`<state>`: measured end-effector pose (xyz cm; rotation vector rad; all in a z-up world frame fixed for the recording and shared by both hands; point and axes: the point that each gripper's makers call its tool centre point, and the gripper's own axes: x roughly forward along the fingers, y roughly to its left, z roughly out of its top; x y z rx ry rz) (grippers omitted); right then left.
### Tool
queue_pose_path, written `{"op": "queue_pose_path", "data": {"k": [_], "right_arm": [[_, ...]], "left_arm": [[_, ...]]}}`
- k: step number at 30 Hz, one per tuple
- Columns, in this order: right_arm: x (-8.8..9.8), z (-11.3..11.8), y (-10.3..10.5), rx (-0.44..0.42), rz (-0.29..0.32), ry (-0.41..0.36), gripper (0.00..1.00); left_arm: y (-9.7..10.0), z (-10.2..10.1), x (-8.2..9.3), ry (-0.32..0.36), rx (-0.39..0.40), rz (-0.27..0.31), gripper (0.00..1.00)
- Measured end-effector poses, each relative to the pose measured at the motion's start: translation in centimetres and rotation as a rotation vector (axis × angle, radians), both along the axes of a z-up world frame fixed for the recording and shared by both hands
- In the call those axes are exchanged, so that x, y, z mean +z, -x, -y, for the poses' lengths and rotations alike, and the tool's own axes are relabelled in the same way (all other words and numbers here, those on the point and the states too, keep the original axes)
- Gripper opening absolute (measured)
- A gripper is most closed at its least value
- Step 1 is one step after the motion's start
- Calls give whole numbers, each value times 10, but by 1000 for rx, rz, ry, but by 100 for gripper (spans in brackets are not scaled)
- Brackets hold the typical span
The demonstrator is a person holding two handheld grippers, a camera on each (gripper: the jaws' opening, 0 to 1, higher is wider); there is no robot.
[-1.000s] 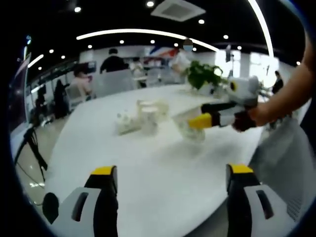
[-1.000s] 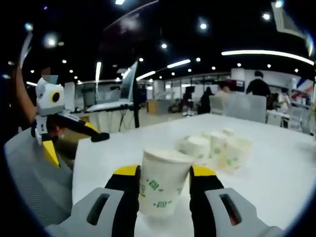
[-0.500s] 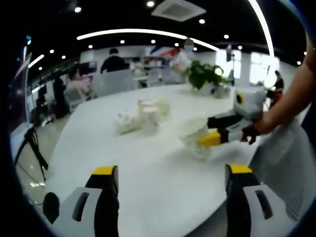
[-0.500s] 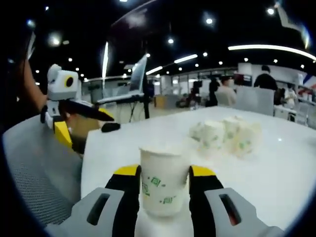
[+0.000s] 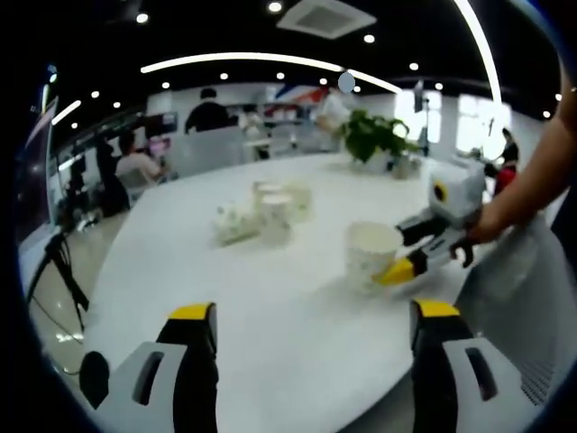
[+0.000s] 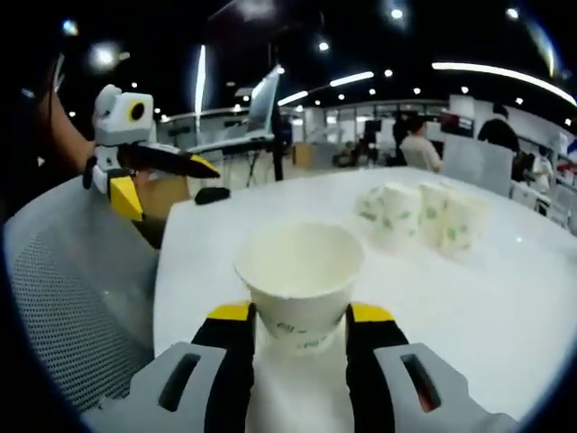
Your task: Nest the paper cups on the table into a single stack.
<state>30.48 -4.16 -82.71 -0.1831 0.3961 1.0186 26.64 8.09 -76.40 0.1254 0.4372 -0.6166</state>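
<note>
Though rim-on here, cup point(image 6: 300, 281) upright point(image 5: 370, 254).

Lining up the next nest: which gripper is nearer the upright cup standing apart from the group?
Right. The right gripper has its jaws either side of the cup; the left gripper hangs back near the table's edge.

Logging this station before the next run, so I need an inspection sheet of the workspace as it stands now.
Surface: white table, bare in front.
Job's things: one white paper cup with green print upright between the right gripper jaws; a cluster of similar paper cups farther back.
Clutter: green potted plant at the far edge.
Grippers: right shut on the cup; left gripper open, empty.
Cables: nothing seen.
Surroundings: office hall, seated people, grey mesh chair.
</note>
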Motion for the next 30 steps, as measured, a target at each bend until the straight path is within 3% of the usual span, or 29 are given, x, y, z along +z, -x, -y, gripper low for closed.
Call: {"op": "queue_pose_path", "data": {"k": [3,8,14,18,21,25,30], "right_arm": [[9,0,-1,-5,-4,-20,58],[26,12,-6,-41,10,-38,72],[43,54,-16,-176,-6,-53,83],[51,87,-20,-276,10,-48,84],[68,109,-16,-336,40,-71,85],[77,123,-3,-355,82,-46,88],[75,122,16,-332,120,-16,88]], "left_arm": [[0,0,0,-1,1,0,87],[-1,0,1,11,1,5,90],[-3,0,4,20,8,22,97],[-3,-1,5,27,16,20,97],[-4,-2,5,31,21,21,96],[-4,-2,6,36,26,25,96],[-4,0,8,40,25,31,96]]}}
